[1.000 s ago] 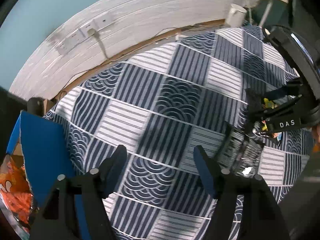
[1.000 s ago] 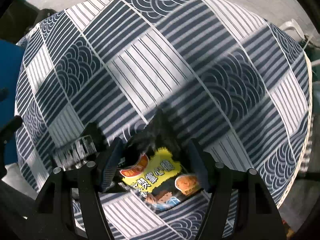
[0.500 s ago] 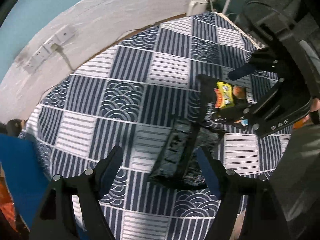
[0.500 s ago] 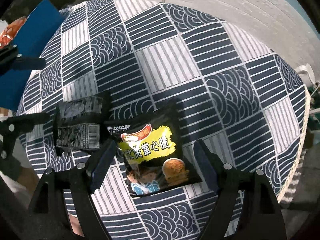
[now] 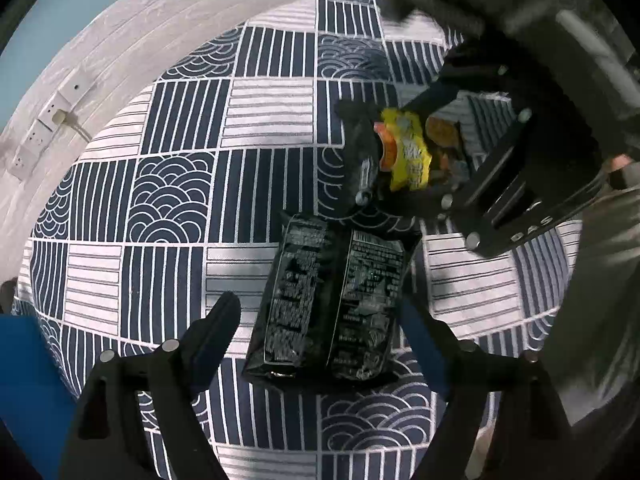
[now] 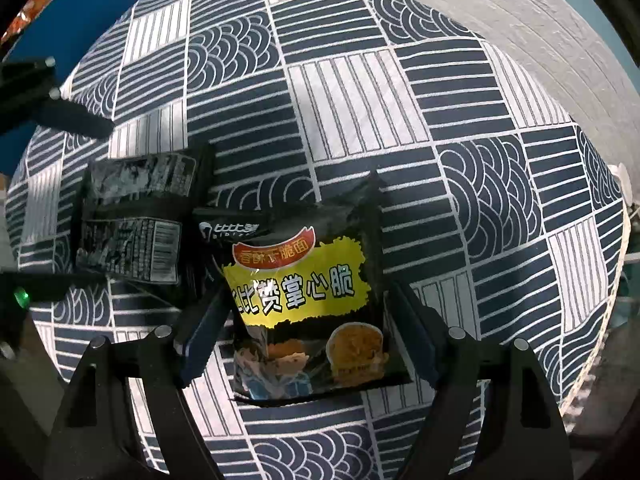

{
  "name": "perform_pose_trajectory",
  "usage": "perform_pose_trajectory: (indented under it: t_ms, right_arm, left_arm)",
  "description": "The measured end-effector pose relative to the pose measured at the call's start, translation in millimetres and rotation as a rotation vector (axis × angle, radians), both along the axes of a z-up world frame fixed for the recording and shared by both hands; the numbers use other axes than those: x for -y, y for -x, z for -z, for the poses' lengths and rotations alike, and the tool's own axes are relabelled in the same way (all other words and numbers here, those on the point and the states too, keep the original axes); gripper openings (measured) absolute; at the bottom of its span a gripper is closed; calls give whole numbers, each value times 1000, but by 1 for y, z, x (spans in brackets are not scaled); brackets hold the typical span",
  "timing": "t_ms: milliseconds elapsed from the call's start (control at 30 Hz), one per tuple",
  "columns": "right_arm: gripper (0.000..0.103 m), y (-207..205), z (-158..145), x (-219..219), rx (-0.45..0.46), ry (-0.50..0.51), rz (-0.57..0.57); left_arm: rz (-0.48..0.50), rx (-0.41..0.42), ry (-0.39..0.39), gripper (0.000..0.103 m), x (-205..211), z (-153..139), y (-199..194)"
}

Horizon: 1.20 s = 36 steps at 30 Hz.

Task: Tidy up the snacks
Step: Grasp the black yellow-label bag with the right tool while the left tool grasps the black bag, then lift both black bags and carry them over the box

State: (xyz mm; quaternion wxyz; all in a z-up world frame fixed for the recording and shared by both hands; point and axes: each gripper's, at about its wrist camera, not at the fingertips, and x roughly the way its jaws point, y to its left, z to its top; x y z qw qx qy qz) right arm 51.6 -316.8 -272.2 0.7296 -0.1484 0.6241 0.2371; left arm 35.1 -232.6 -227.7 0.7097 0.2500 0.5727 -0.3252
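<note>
Left wrist view: a table draped in a navy-and-white patchwork cloth of stripes and wave arcs [image 5: 180, 184] stands against a white panelled wall with sockets [image 5: 44, 128]; the left gripper [image 5: 316, 320], fingers spread wide, straddles a black foil snack packet lying printed-back up [image 5: 332, 300], with a blue flat board [image 5: 28, 380] at the left edge. Right wrist view: on the same cloth the right gripper [image 6: 308, 316], fingers apart, flanks a black-and-yellow crispy-noodle packet lying face up [image 6: 308, 300] without visibly pressing it, its top-left corner touching the black packet beside it.
</note>
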Motion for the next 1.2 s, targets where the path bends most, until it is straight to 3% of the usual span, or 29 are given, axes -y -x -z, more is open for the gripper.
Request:
perform_pose_trajectory:
  t_ms: [33,100,333,400,467,900,1200]
  right_arm:
    - [68,-9,-2,3,8,9,3]
    - [61,-10,-4,8,10,5,25]
    - [59,-17,-5,38,-3,0,80]
    - [59,-18,-13,43,1,-7,84]
    - [59,-18,-19,44,8,-14,87]
    - [59,-30,-71,52,68,-10,162]
    - [59,-30,-111,24,130,-47,192]
  left_arm:
    - [3,2,-11,83,2,3,0]
    - [2,-5,-25,83,6,10,-1]
    - [-19,-5,-44,83,10,25,-8]
    - [-35,-3,-37,70,7,24,-8]
    - [-56,-10,-21,64,3,21,-7]
    - [-195,79,12,64,-31,-33,-12]
    - [-287,164,48,64,-63,-78,-14]
